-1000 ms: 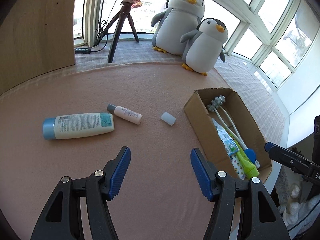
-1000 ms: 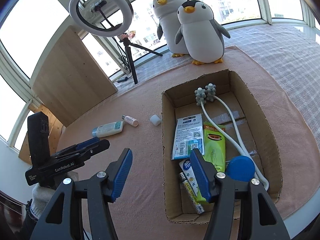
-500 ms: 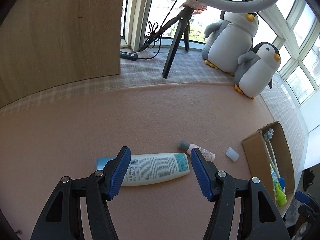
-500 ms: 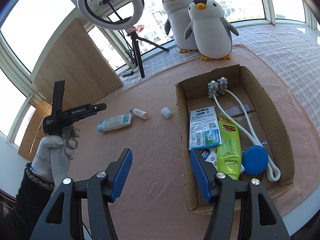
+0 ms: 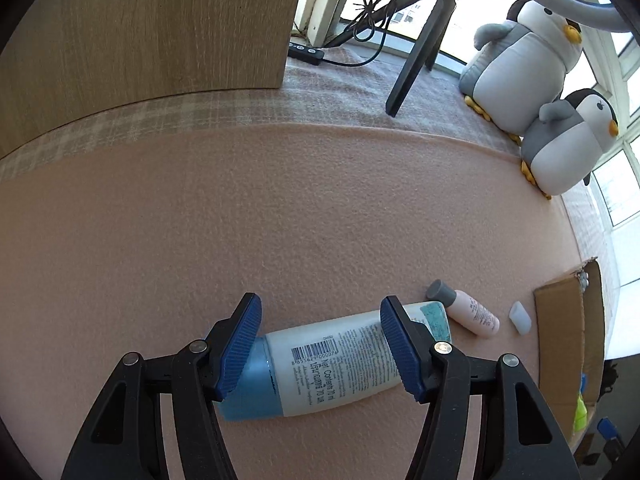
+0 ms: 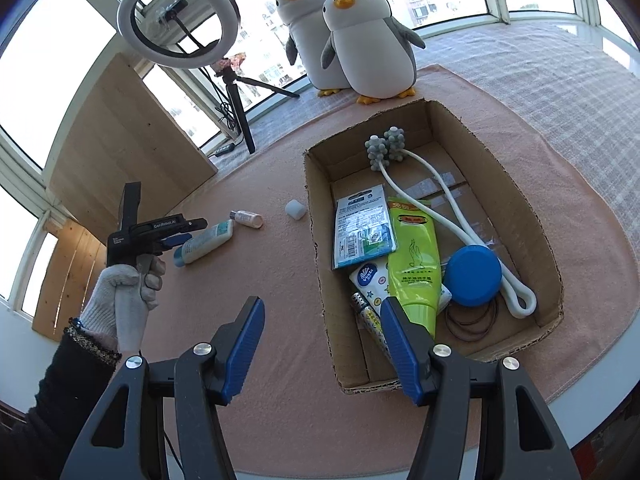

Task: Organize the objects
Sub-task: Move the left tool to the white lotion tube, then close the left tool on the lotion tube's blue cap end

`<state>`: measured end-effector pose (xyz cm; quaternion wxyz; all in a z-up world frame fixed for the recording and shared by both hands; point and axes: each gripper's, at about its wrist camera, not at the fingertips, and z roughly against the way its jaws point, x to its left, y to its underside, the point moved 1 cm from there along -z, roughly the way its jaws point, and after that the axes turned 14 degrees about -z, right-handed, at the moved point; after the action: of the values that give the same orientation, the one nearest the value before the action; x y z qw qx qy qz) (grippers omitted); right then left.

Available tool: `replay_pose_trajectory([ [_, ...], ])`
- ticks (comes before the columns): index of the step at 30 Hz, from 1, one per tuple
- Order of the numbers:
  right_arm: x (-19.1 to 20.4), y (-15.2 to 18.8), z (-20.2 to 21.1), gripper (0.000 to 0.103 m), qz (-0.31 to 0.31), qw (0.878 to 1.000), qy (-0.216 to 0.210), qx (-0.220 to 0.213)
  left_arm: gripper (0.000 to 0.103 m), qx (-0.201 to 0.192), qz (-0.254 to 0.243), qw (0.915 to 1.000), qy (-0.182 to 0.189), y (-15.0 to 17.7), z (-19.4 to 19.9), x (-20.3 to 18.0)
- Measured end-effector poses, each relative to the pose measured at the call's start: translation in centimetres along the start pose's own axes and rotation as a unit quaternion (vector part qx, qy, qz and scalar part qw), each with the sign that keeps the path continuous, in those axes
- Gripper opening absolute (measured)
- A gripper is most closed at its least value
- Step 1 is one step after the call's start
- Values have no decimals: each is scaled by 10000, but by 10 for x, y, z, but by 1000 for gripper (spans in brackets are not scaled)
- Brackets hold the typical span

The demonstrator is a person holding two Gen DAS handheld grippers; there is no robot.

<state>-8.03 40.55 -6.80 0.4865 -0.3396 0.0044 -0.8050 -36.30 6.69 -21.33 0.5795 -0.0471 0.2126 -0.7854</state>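
Note:
A white tube with a blue cap (image 5: 332, 368) lies flat on the pink mat (image 5: 280, 220). My left gripper (image 5: 320, 312) is open and low over it, and the tube runs crosswise between the blue pads (image 5: 240, 348). In the right wrist view a gloved hand (image 6: 124, 292) holds that left gripper (image 6: 188, 232) over the tube (image 6: 208, 240). Just right of the tube lie a small pink bottle with a grey cap (image 5: 468, 312) and a white cap (image 5: 520, 318). My right gripper (image 6: 320, 352) is open and holds nothing, at the near left corner of the cardboard box (image 6: 316, 240).
The box holds a green tube (image 6: 414, 256), a blue round lid (image 6: 472, 276), a white massager (image 6: 440, 200), a packet (image 6: 362, 232) and other small items. Two plush penguins (image 6: 368, 40), a ring light on a tripod (image 6: 180, 20) and a wooden board (image 5: 140, 28) stand behind the mat.
My left gripper has swung left and come down close over the tube, which now lies between its open fingers. The right gripper has shifted slightly by the box and stays open.

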Motion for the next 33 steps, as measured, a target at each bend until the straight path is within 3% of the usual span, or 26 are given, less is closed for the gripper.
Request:
replay_pose_trajectory([
  [12,37,5,-15,56,428,9984,-280,228,64,-131,37,9989,454,55,17,-20],
  [16,47,9,-21,56,568,9971,-384,322,53,-151,-155,9996,195,81,21,-34],
  [19,53,12,-27,56,647,9960,-452,418,47,-166,-105,9995,264,95,26,-42],
  [24,63,17,-34,56,755,9942,-551,530,47,-192,-156,9992,307,111,30,-55],
  [33,71,23,-49,56,876,9921,-589,676,46,-222,182,9979,574,158,45,-86],
])
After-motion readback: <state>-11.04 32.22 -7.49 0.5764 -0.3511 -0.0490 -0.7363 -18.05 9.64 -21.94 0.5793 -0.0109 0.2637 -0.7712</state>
